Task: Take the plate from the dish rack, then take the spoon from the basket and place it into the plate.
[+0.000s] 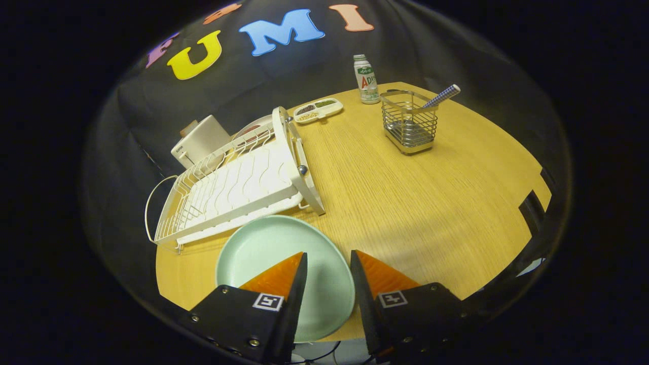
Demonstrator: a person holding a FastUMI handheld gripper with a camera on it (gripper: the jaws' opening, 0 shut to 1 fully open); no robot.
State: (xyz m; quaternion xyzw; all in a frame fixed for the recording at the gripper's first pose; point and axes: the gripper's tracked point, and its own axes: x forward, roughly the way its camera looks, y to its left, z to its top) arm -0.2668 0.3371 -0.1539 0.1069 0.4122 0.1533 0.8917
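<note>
The gripper (328,263) fingers, spread apart, cover the near part of the green plate (274,248). Only the spoon (442,96) handle shows above the wire basket (408,121). The dish rack (238,182) hides most of a second plate (252,126) and part of a white container (200,139).

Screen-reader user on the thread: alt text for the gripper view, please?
The tool hangs open over a pale green plate lying on the wooden table, beside an empty white dish rack. Beyond, a checked-handled spoon stands in a wire basket.
</note>
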